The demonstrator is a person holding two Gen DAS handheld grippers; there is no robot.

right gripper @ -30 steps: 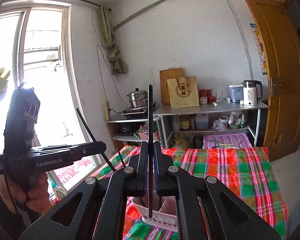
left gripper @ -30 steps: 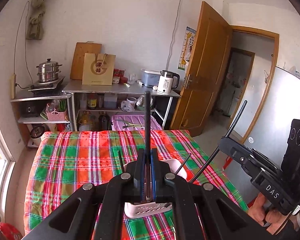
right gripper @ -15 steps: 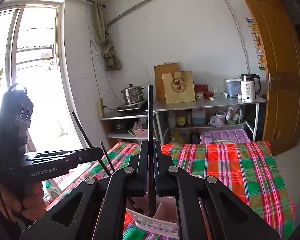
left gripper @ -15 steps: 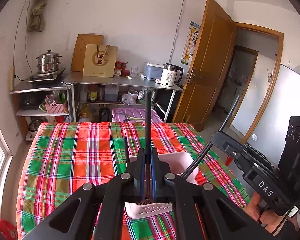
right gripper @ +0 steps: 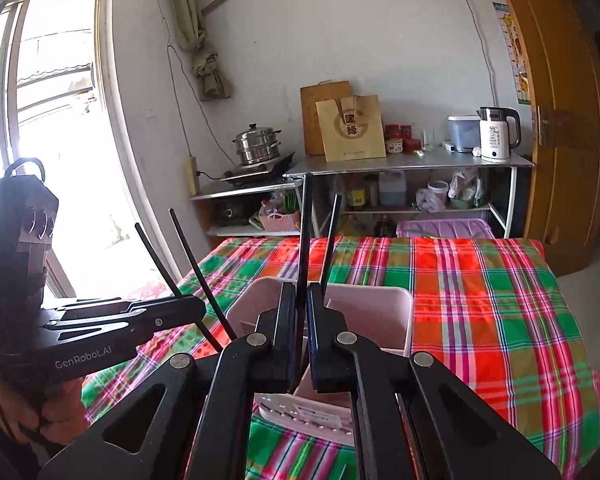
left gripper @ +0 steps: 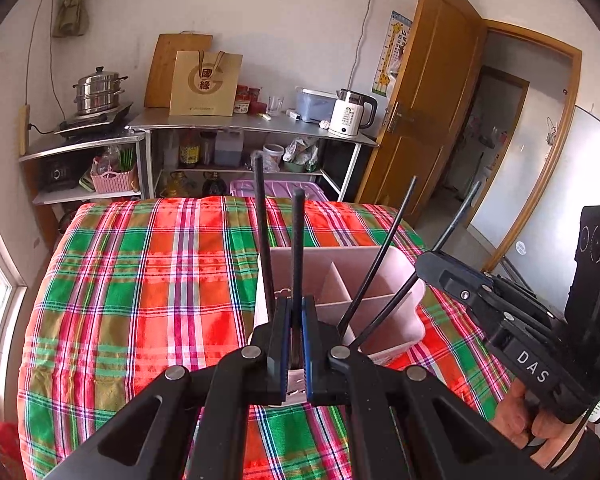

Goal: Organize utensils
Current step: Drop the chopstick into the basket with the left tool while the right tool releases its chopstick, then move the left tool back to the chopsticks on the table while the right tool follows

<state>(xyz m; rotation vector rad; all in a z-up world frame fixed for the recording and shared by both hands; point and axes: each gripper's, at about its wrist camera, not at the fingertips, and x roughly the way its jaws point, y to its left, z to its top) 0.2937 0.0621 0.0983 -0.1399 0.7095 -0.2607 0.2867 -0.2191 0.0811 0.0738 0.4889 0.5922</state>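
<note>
A pale pink utensil holder (left gripper: 332, 258) with dividers stands on the plaid tablecloth. My left gripper (left gripper: 296, 300) is shut on an upright black chopstick (left gripper: 298, 240), right above the holder's near-left corner. A loose chopstick (left gripper: 262, 220) stands beside it in the holder. From the right, my right gripper (left gripper: 424, 264) reaches over the holder's right rim. In its own view the right gripper (right gripper: 300, 288) is shut on a black chopstick (right gripper: 304, 232), above the holder (right gripper: 372, 292), with another chopstick (right gripper: 332, 236) next to it. The left gripper (right gripper: 200, 308) shows at the left. The sticks' lower ends are hidden.
The table (left gripper: 140, 280) under the red-green plaid cloth stretches away behind and to the left of the holder. Metal shelves (left gripper: 240, 124) with a pot, paper bag and kettle stand against the far wall. A wooden door (left gripper: 432, 100) is at the right, and a window (right gripper: 52, 120) is on the left.
Both grippers have sunk toward the holder with their chopsticks still held. The holder now looks larger and closer under the jaws, and the chopsticks reach lower into it.
</note>
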